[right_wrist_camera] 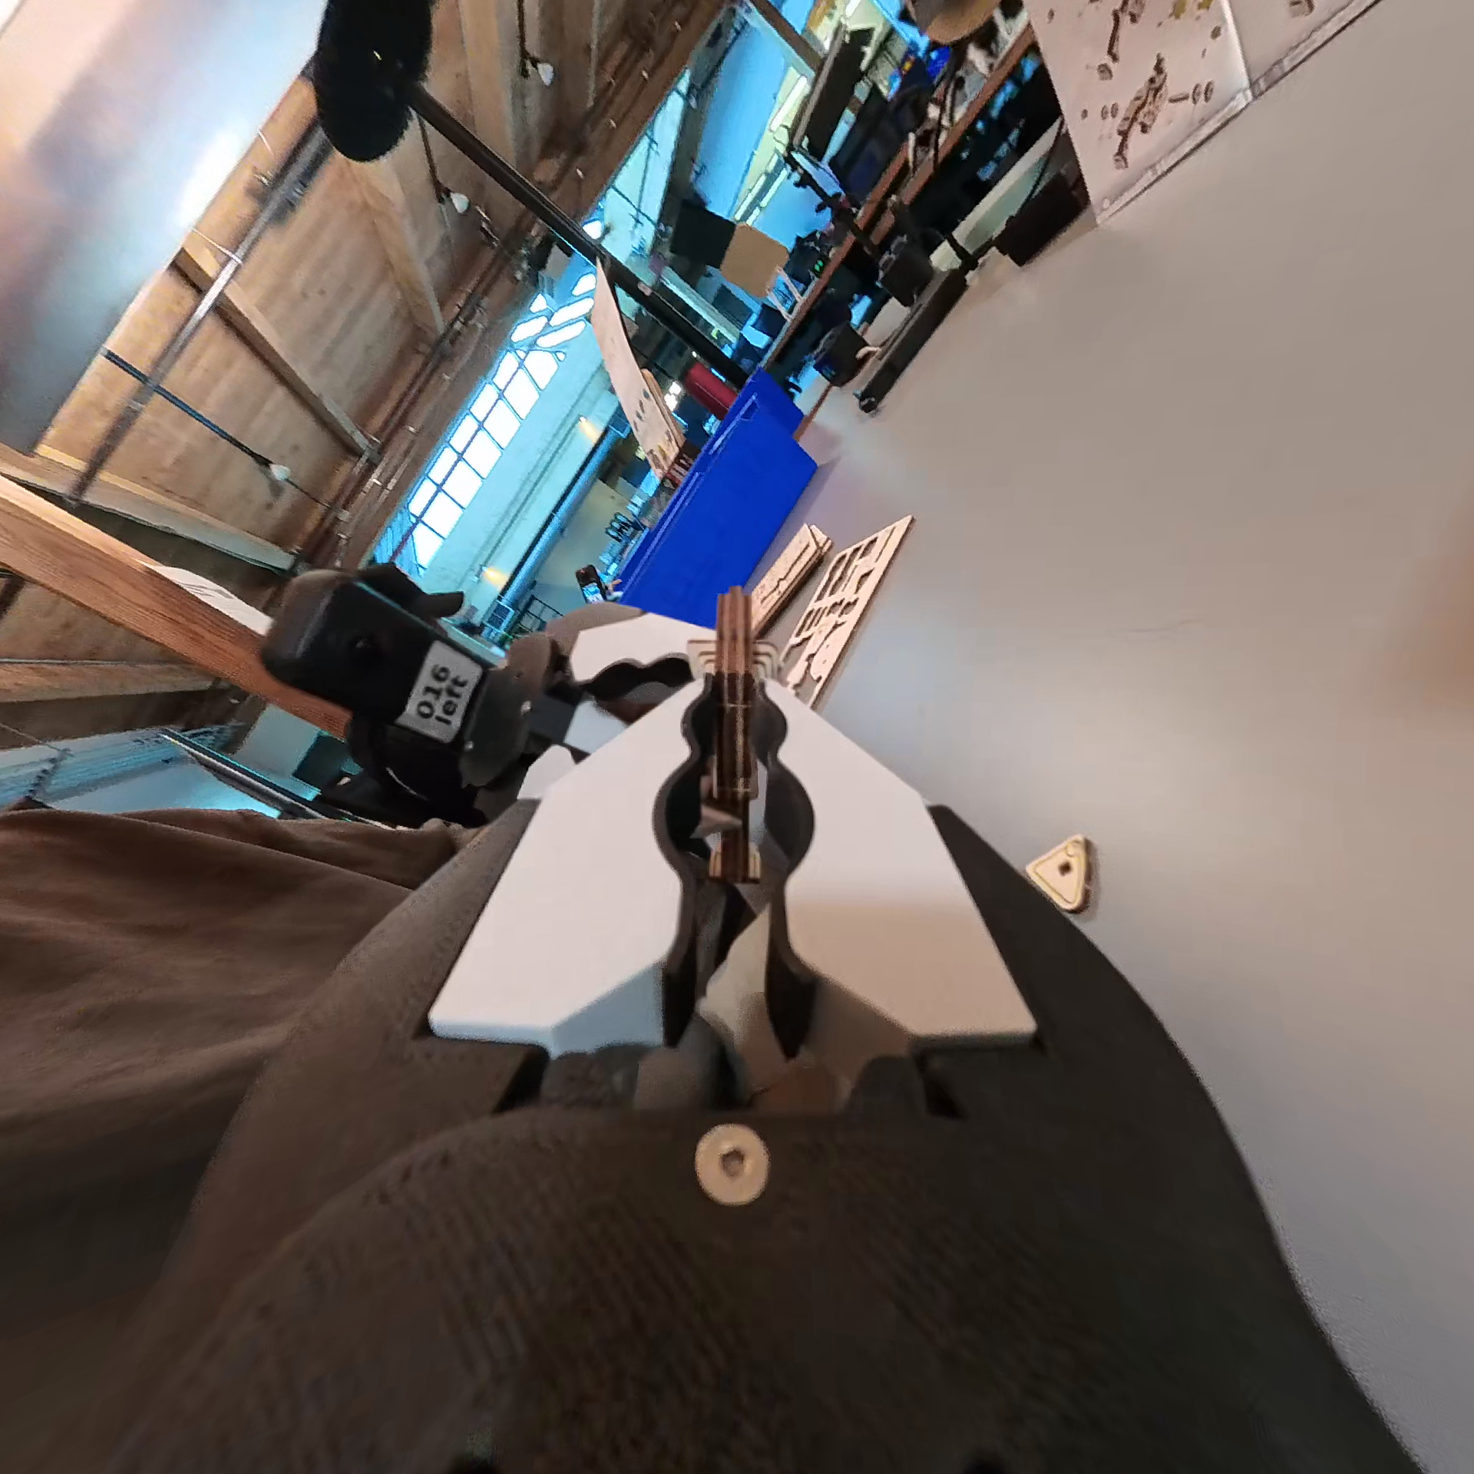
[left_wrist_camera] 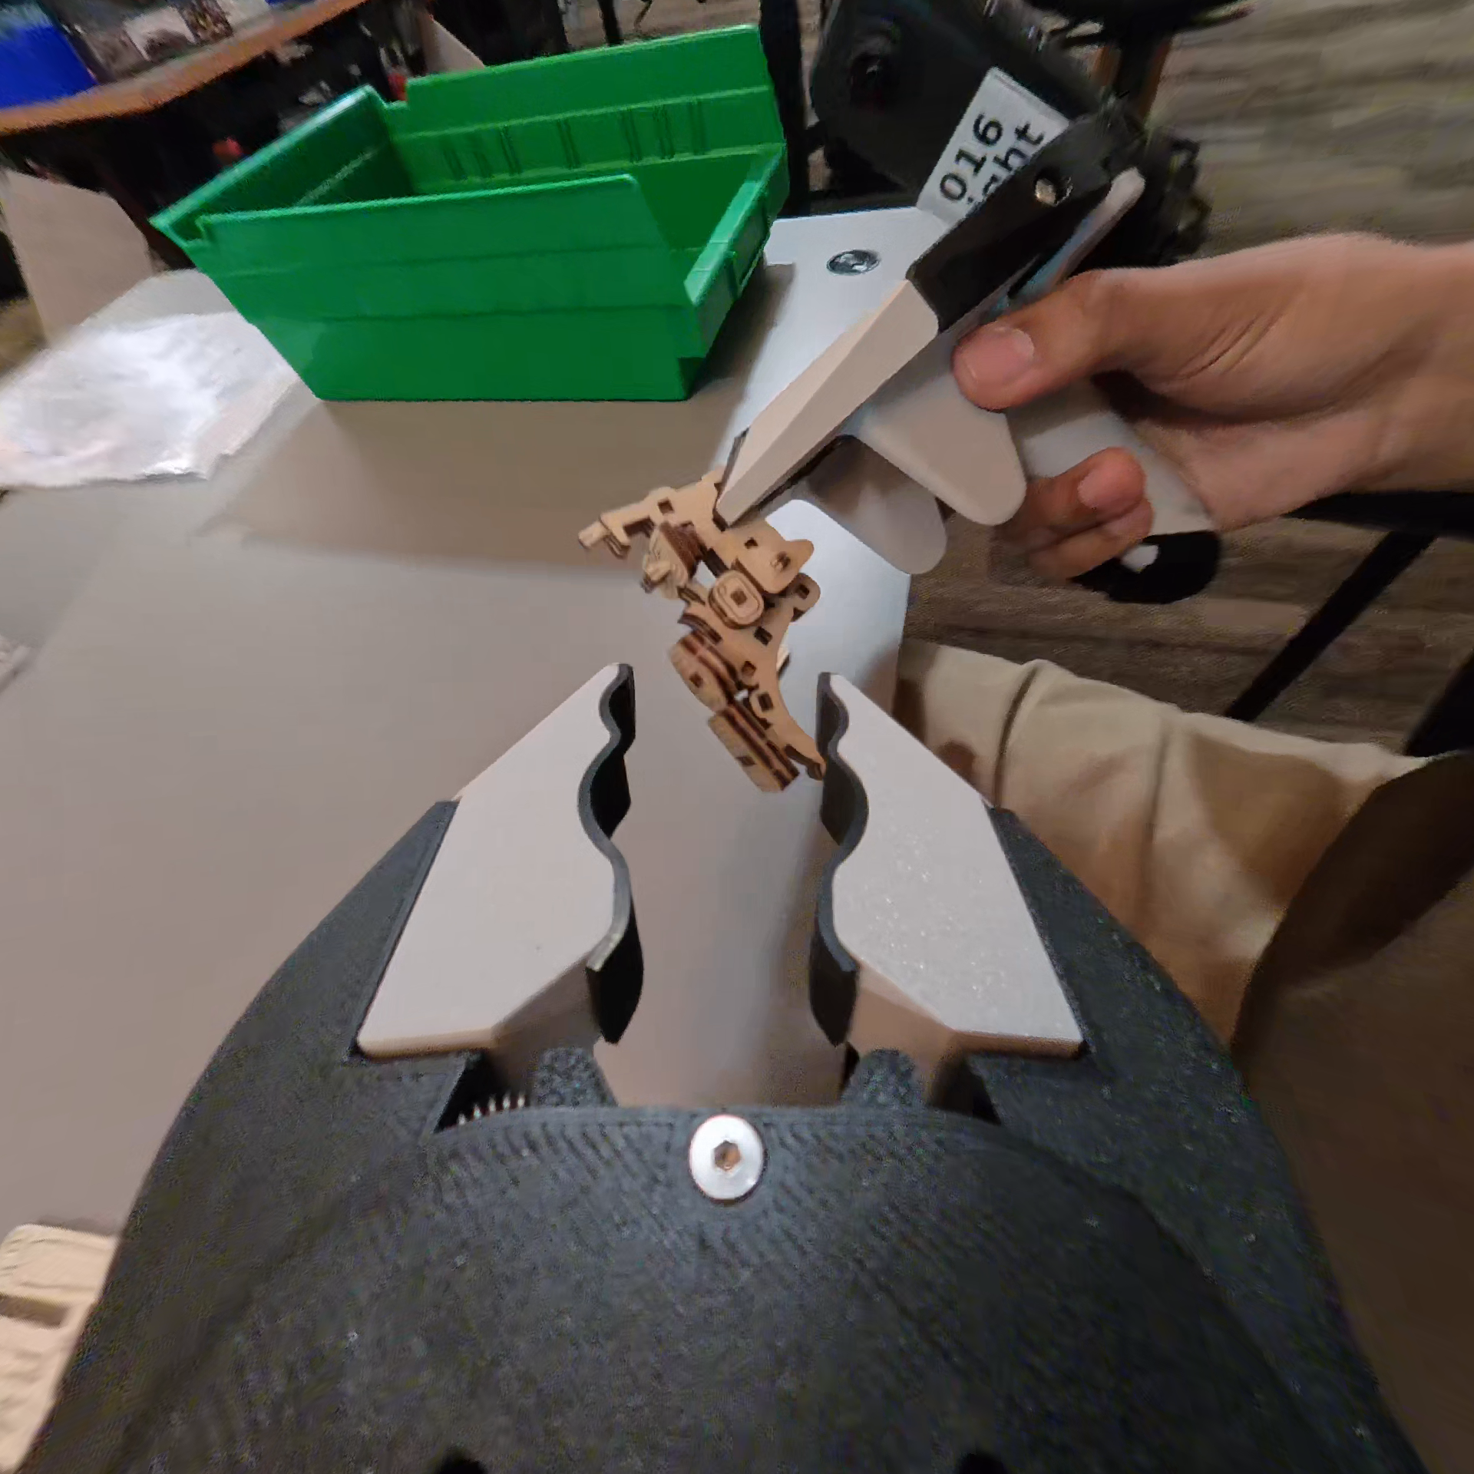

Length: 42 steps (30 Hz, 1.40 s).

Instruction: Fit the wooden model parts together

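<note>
So, left wrist view first: your left gripper (left_wrist_camera: 726,718) has its jaws spread wide with nothing between them, hovering over a plain beige table (left_wrist_camera: 239,678). Your right gripper (left_wrist_camera: 730,498) comes in from the upper right, held in your hand (left_wrist_camera: 1212,391), pinched shut on the top of the wooden model (left_wrist_camera: 718,614), which dangles in the air just ahead of the left fingertips. A green bin (left_wrist_camera: 478,263) sits at the back of the table, a crinkly plastic bag (left_wrist_camera: 135,399) to its left, wood-look floor off to the right.

Right wrist view is rolled way over: the model (right_wrist_camera: 734,718) shows edge-on, clamped between the closed jaws. On the table (right_wrist_camera: 1196,638) you've got a small triangular piece (right_wrist_camera: 1065,873), cut-out wooden sheets (right_wrist_camera: 845,606), a blue bin (right_wrist_camera: 718,518), and a workshop with timber ceiling and big windows behind.
</note>
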Motion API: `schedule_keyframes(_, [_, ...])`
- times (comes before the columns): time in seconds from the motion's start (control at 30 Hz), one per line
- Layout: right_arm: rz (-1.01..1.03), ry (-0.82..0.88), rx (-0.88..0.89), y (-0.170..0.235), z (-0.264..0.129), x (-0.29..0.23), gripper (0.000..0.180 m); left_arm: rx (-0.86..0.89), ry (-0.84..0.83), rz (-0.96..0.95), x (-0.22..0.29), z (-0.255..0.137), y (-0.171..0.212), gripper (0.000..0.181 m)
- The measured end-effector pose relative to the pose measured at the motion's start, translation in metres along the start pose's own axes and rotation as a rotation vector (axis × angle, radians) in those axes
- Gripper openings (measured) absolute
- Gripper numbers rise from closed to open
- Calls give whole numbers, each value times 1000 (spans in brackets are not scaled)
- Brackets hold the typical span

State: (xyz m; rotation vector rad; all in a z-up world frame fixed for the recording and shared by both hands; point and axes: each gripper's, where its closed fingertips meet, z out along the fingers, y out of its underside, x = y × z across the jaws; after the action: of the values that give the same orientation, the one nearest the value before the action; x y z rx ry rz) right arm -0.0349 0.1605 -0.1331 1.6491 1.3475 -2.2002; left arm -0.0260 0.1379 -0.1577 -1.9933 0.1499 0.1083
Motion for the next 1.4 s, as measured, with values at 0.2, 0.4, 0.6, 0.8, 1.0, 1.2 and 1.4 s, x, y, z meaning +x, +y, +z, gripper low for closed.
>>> schedule_keyframes(0.2, [52,-113,56,-10,-4,-13,7,113,255,-374,11,-8,-16,52])
schedule_keyframes(0.4, [54,-192,37,-6,0,-26,7,236,477,-723,9,-20,-35,52])
schedule_keyframes(0.6, [34,-202,30,-6,1,-29,6,231,523,-752,11,-23,-34,26])
schedule_keyframes(0.8, [41,-210,30,-5,1,-30,7,237,561,-798,10,-24,-34,17])
schedule_keyframes(1.0, [37,-214,29,-5,1,-31,7,239,598,-841,12,-24,-34,18])
schedule_keyframes(1.2, [37,-215,17,-2,3,-32,6,243,611,-854,13,-24,-34,18])
schedule_keyframes(1.4, [25,-209,27,-4,2,-31,8,254,603,-867,9,-24,-34,18])
